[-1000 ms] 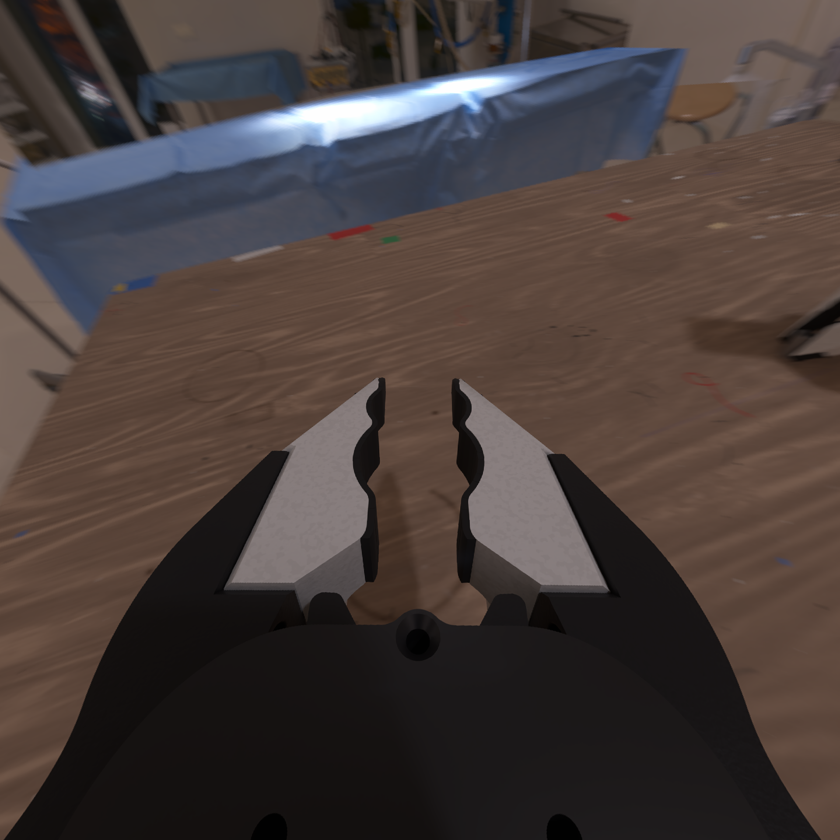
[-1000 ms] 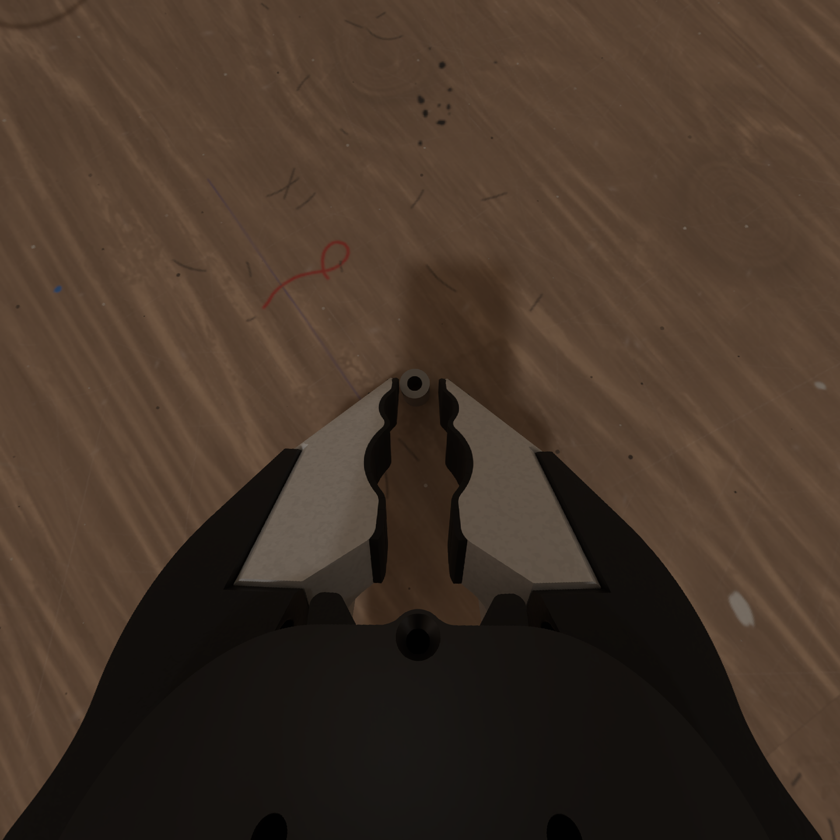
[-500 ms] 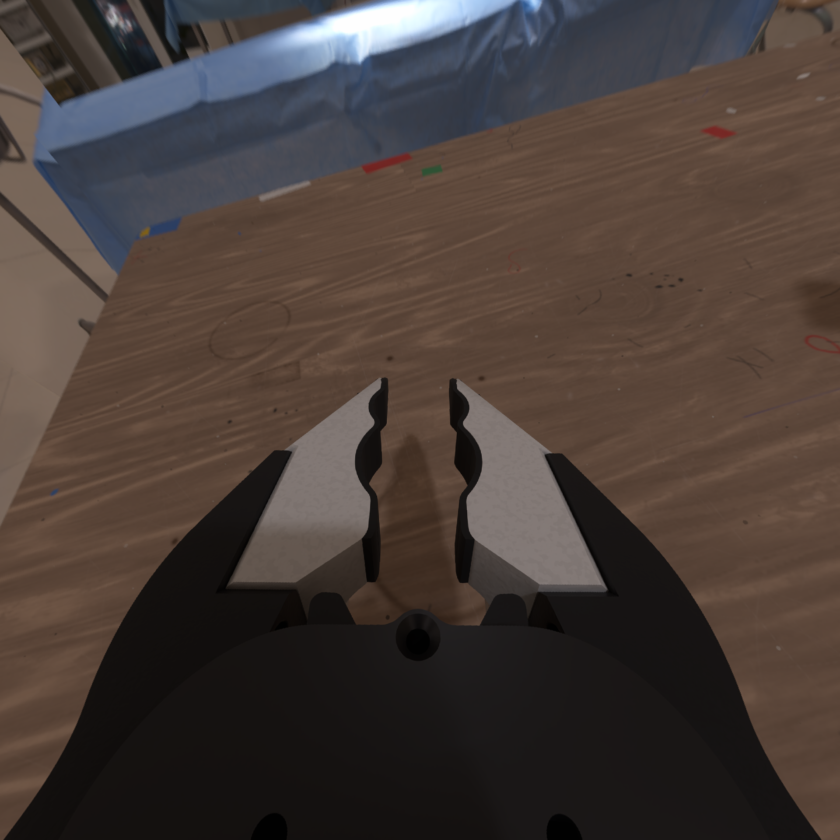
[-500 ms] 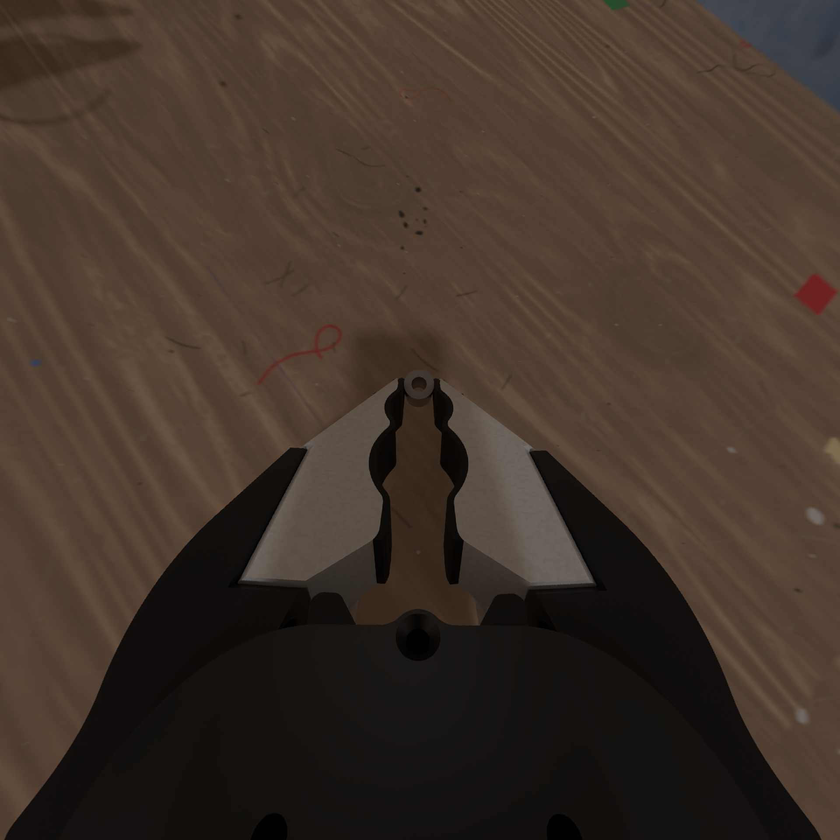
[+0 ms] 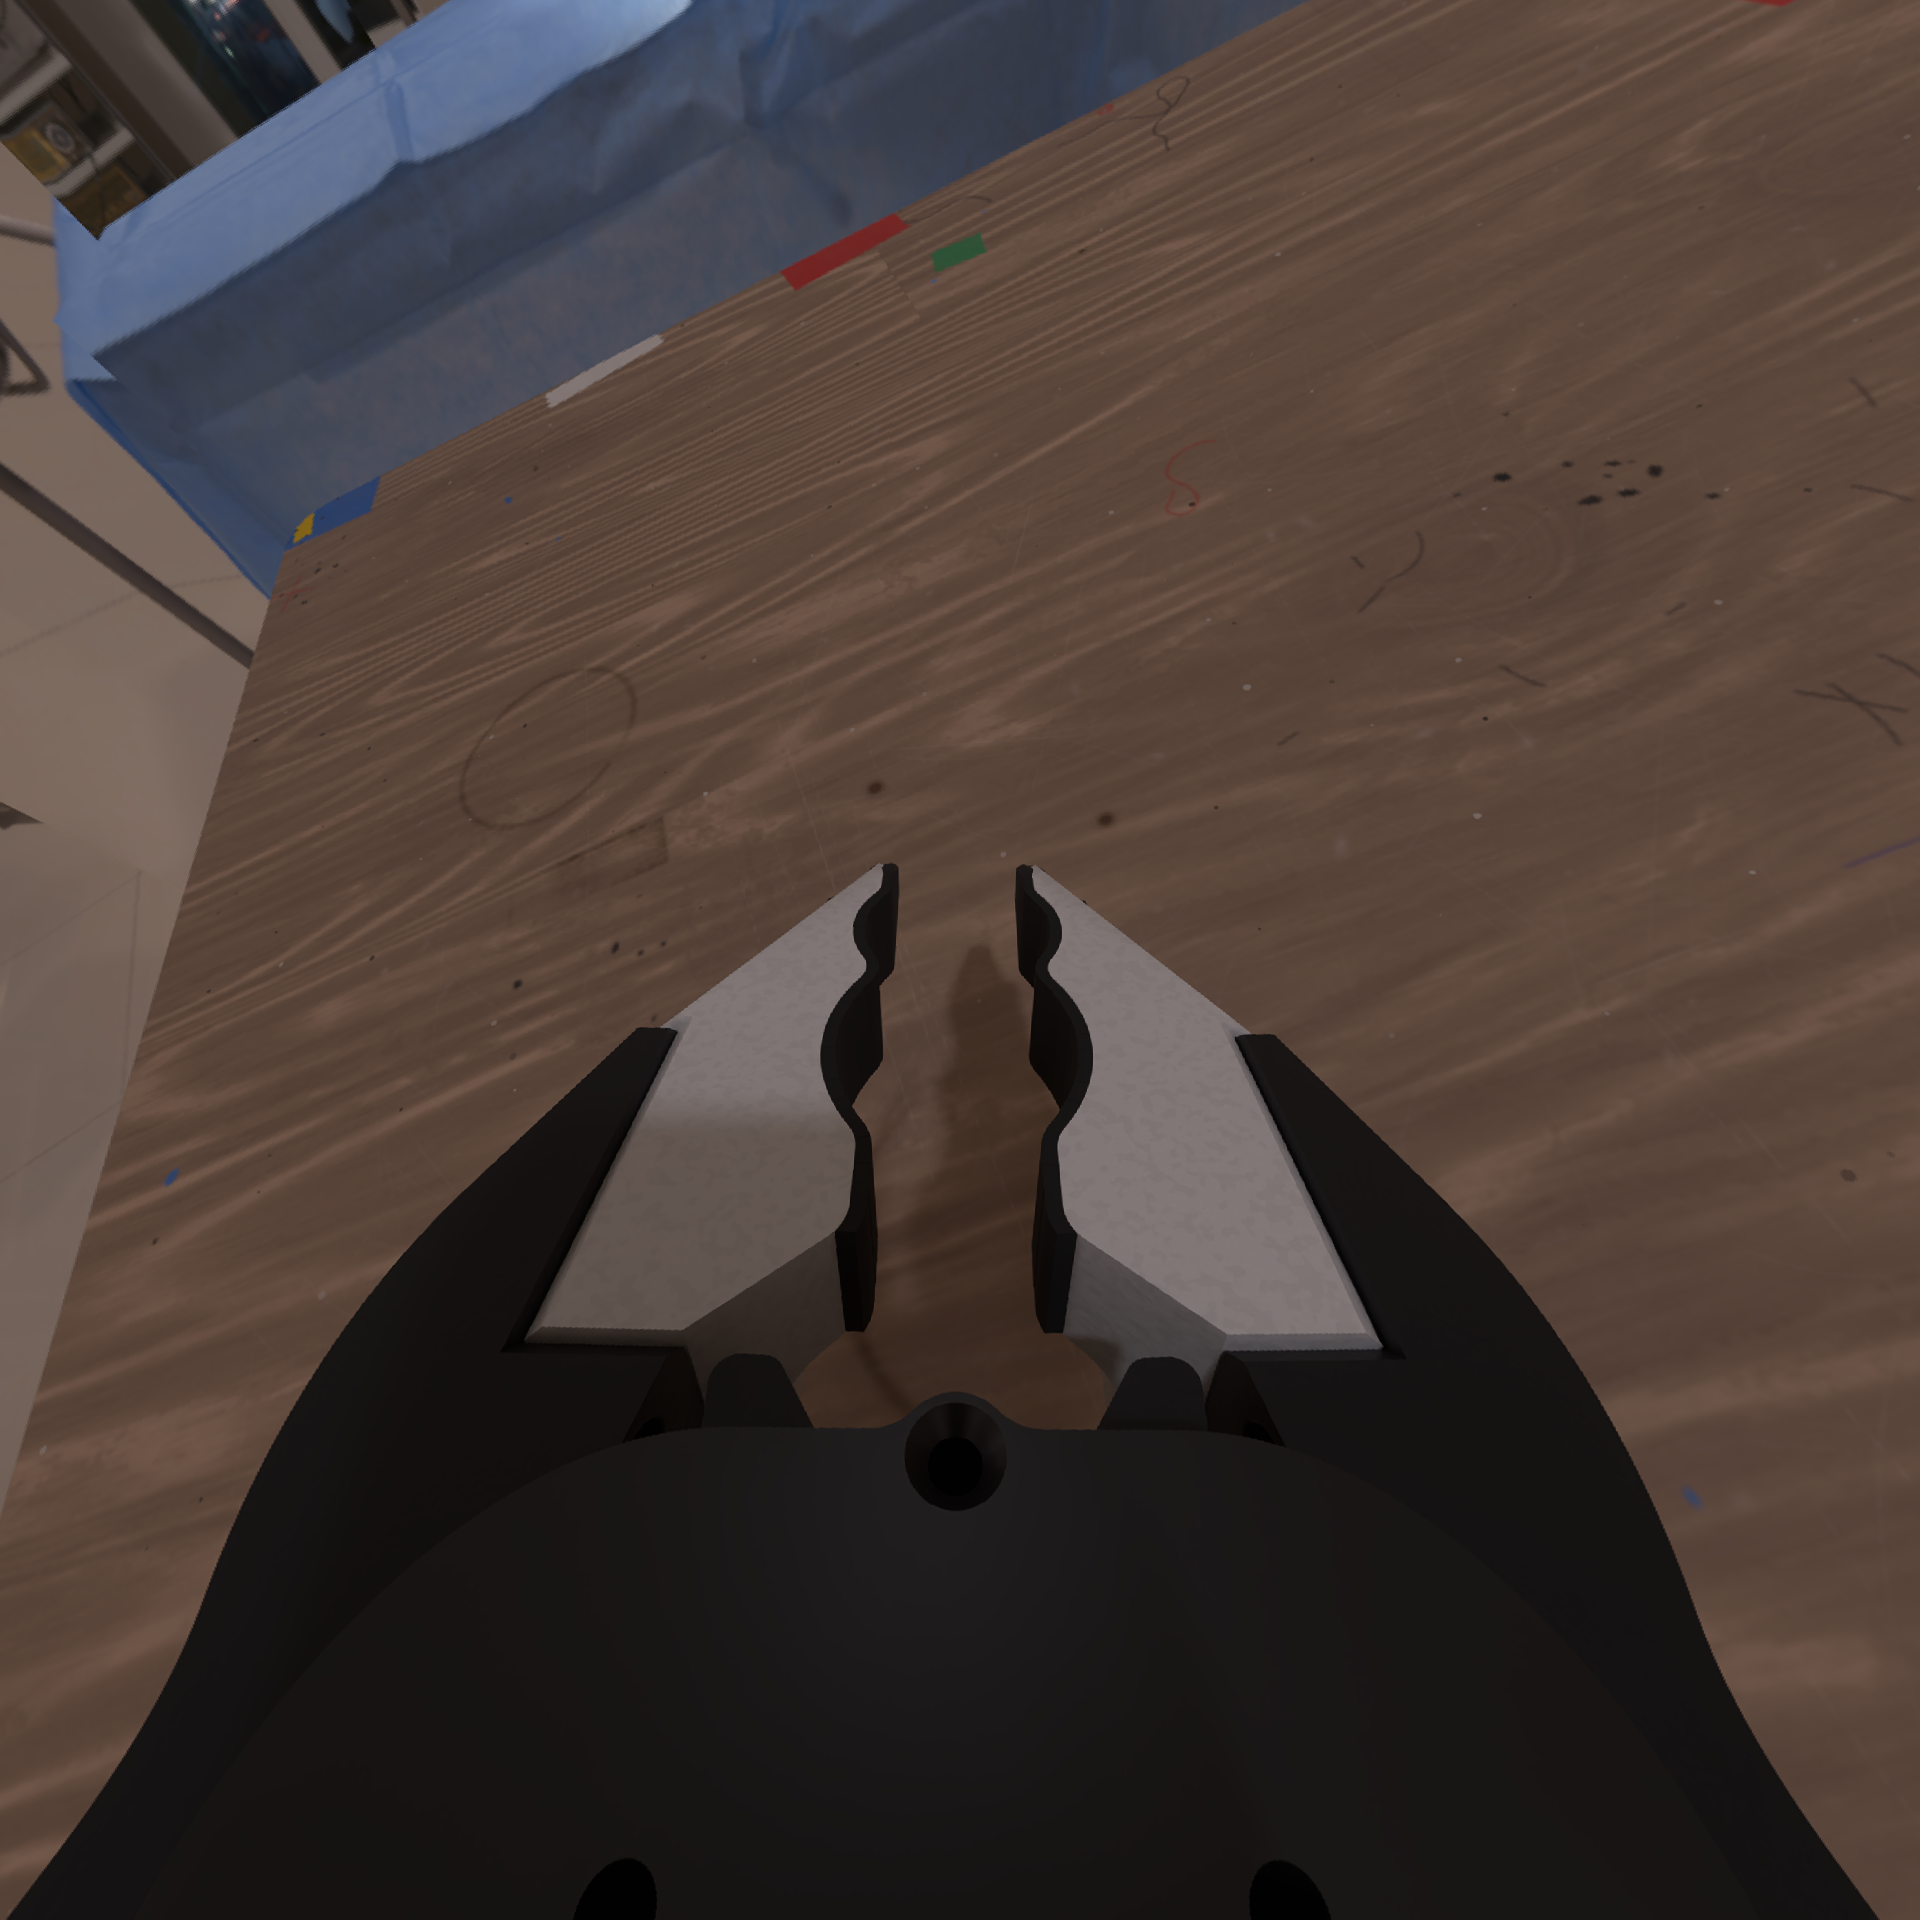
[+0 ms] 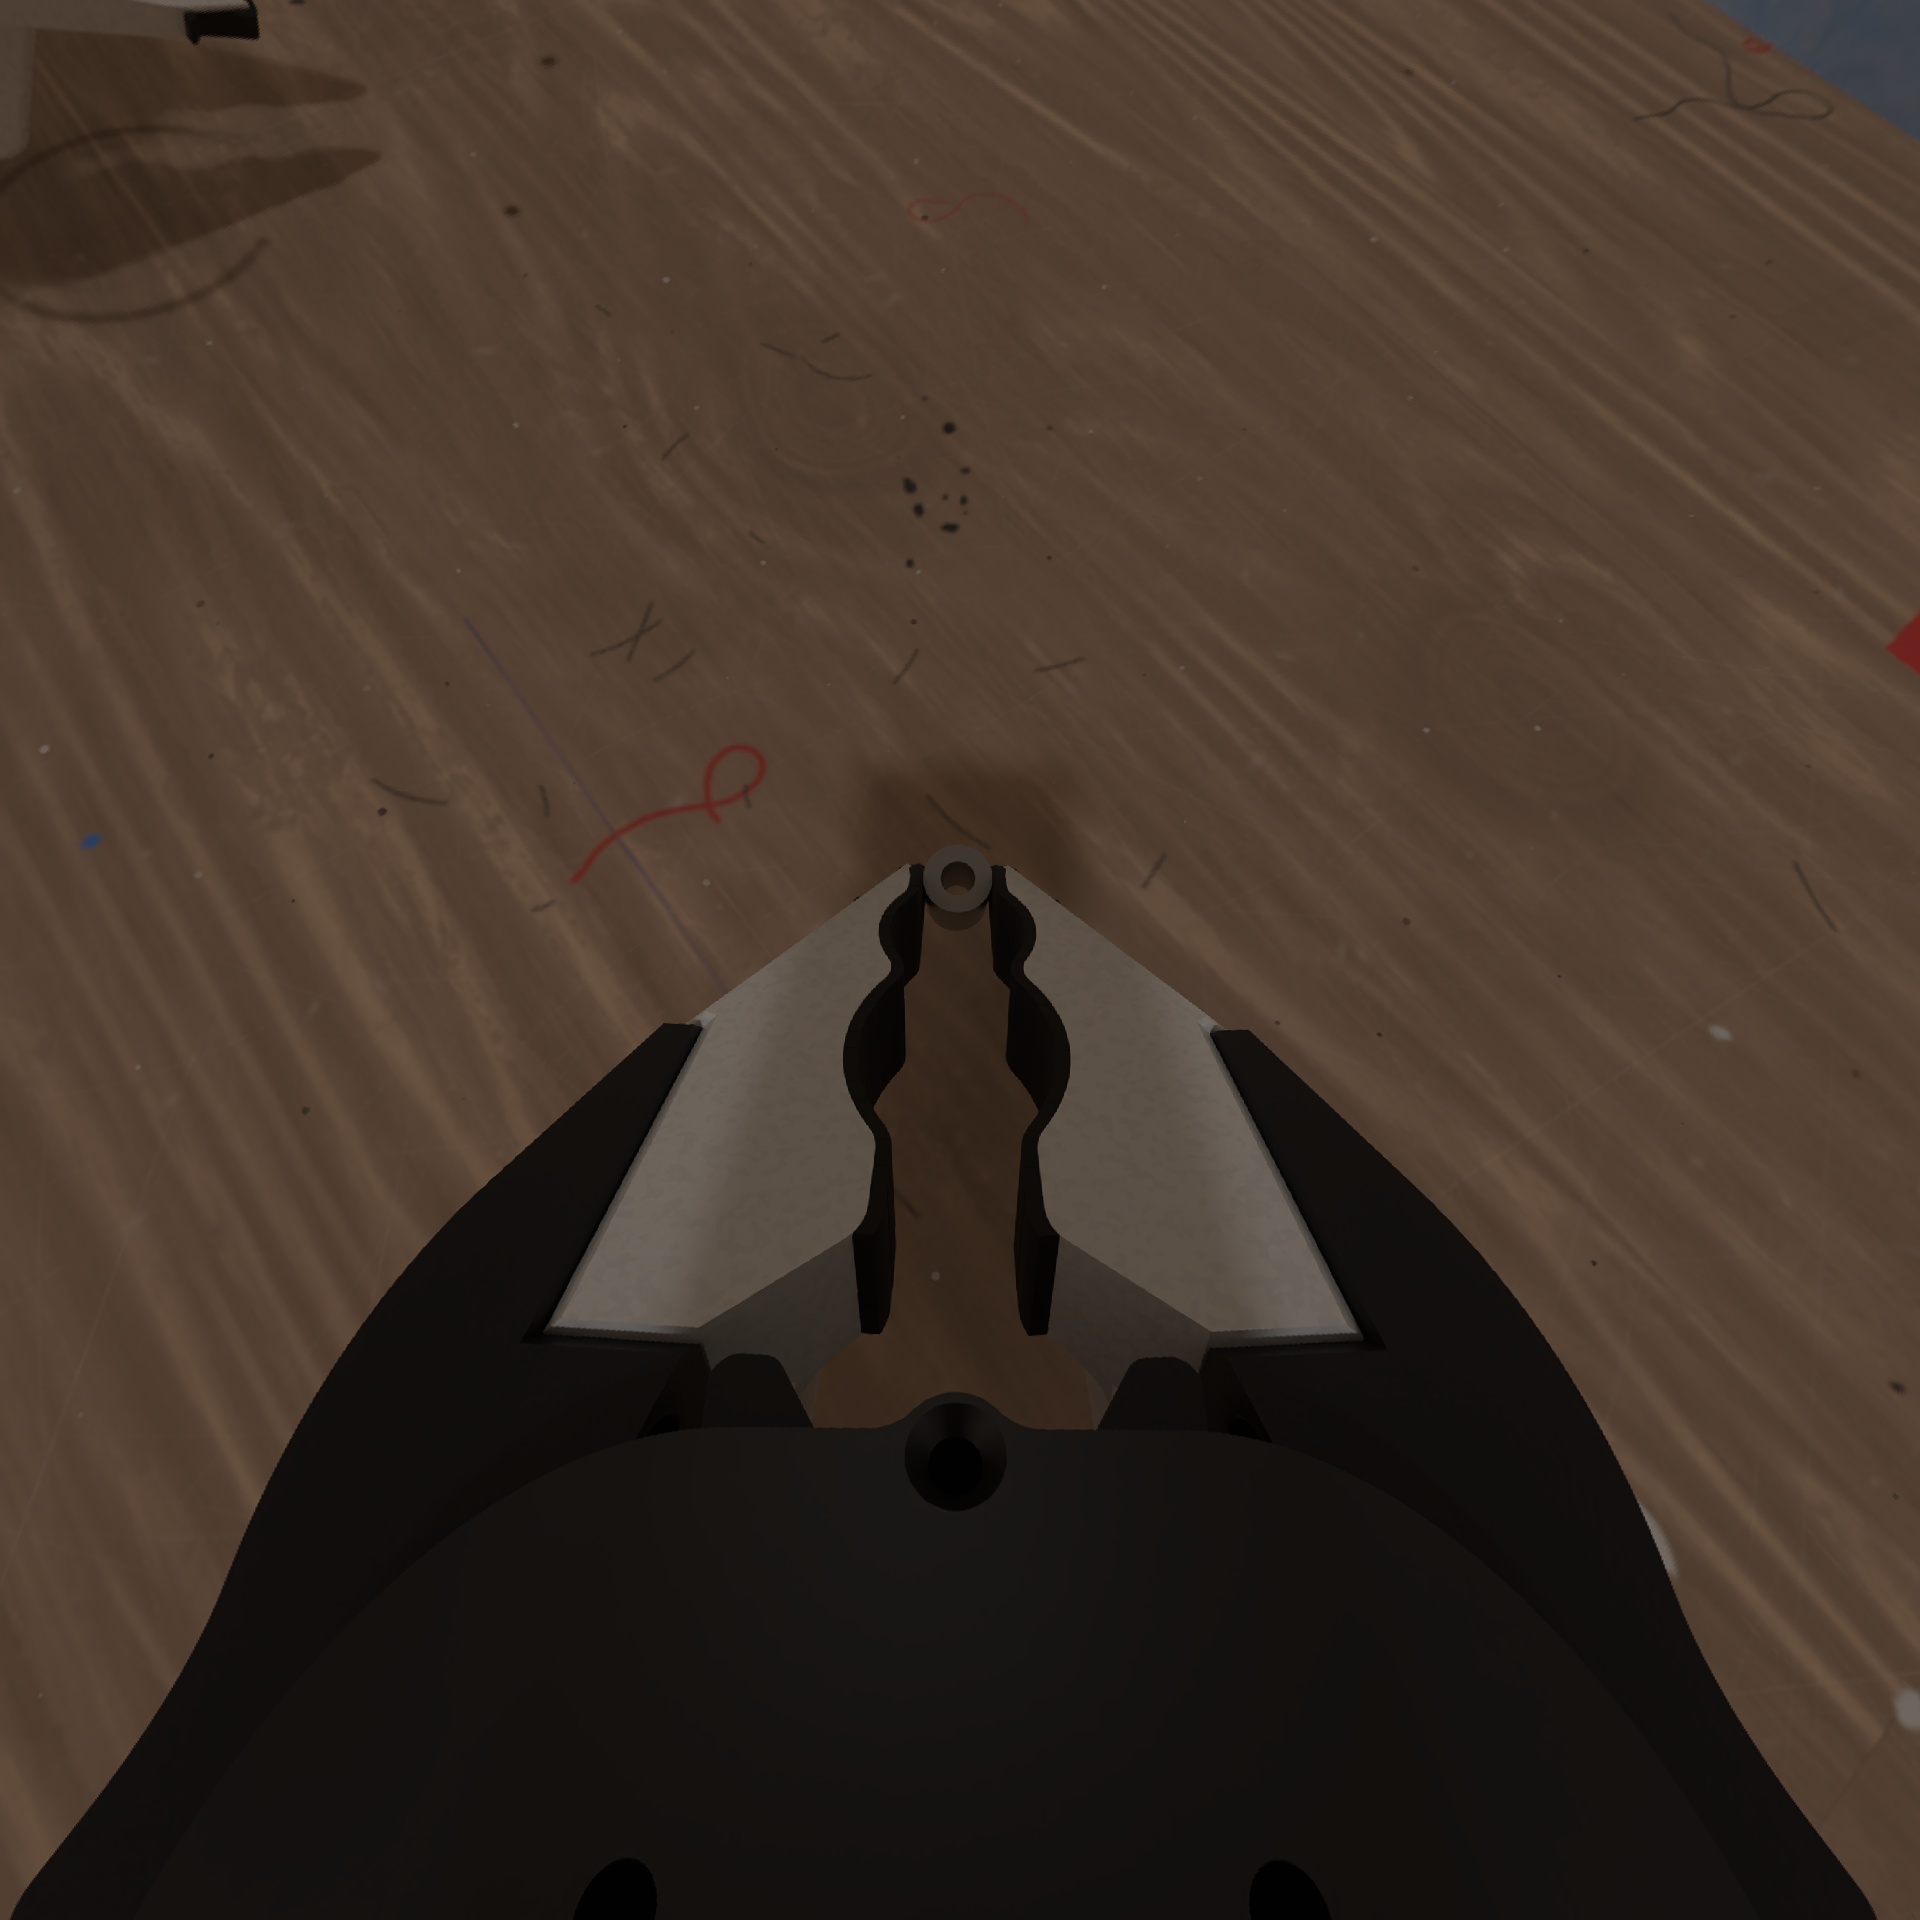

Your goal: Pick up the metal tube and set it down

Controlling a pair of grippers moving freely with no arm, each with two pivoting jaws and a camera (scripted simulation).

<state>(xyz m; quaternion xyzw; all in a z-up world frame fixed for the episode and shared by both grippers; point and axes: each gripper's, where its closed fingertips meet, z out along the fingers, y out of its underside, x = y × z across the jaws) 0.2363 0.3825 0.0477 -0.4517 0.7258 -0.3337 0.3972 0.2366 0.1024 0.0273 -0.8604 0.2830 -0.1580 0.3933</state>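
Note:
In the right wrist view, a small grey metal tube [image 6: 957,886] is clamped end-on between my right gripper's [image 6: 957,883] fingertips, held above the brown wooden table [image 6: 1351,520]. I see its round open end and a short part of its body. The right gripper is shut on it. In the left wrist view, my left gripper [image 5: 957,883] is open and empty above the same table [image 5: 1351,727], near its left side. The tube does not show in the left wrist view.
The left gripper's pale edge [image 6: 21,94] shows at the top left of the right wrist view, its shadow below it. A blue-draped bench [image 5: 468,208] stands beyond the table's far edge. Red [image 5: 842,249] and green [image 5: 957,251] tape marks lie by that edge. The table's left edge [image 5: 218,831] drops to the floor.
The right gripper has tilted up and risen with the tube, so more of the table shows ahead. The left gripper has moved forward and left, toward the far edge.

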